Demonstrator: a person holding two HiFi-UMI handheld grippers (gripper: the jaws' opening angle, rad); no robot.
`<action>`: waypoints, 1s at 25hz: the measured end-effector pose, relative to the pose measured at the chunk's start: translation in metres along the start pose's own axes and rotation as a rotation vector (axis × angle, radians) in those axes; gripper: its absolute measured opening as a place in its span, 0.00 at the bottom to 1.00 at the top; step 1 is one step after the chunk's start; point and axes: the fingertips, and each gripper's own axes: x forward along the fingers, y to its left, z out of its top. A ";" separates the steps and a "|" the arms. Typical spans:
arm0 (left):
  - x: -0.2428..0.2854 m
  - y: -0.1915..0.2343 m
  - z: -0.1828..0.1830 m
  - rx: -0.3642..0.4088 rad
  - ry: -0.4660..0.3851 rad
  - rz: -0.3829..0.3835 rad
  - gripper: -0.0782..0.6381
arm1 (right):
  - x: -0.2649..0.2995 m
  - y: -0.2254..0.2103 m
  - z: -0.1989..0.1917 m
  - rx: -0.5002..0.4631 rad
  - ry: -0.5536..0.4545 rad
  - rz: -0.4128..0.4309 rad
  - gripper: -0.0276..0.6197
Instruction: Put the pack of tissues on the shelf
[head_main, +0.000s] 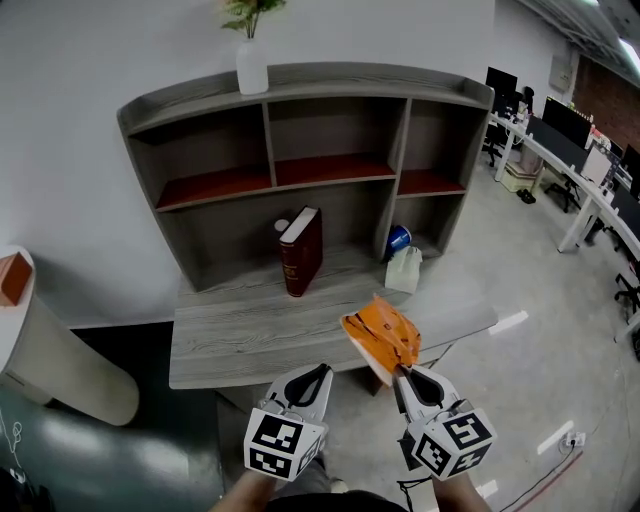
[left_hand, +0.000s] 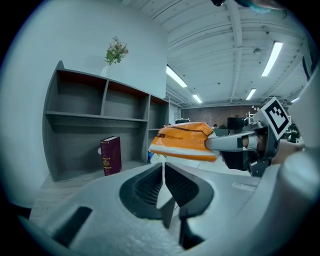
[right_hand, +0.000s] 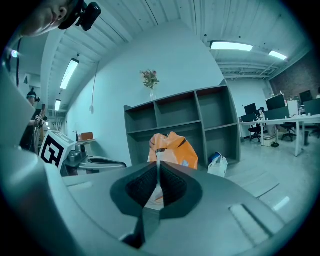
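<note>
right gripper (head_main: 399, 371) fingers clamped on tissue pack (head_main: 380, 335) edge | left gripper (head_main: 320, 369) fingers together, empty

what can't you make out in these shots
- Print on the pack of tissues: too small, blurred, left gripper view.
- Blue object: head view, partly behind the white bag.
- White round thing: head view, mostly behind the book.
- Plant: head view, top cut off by the edge.

head cam looks steeply down; gripper cams look fwd; all share shelf (head_main: 350, 75).
</note>
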 end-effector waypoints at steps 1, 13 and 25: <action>0.004 0.004 0.002 0.001 0.001 -0.003 0.11 | 0.005 -0.002 0.001 0.001 0.001 -0.001 0.05; 0.056 0.062 0.029 -0.009 -0.006 -0.017 0.11 | 0.078 -0.029 0.034 -0.019 0.004 -0.007 0.05; 0.099 0.118 0.063 0.020 -0.017 -0.052 0.11 | 0.151 -0.049 0.071 -0.041 -0.012 -0.022 0.05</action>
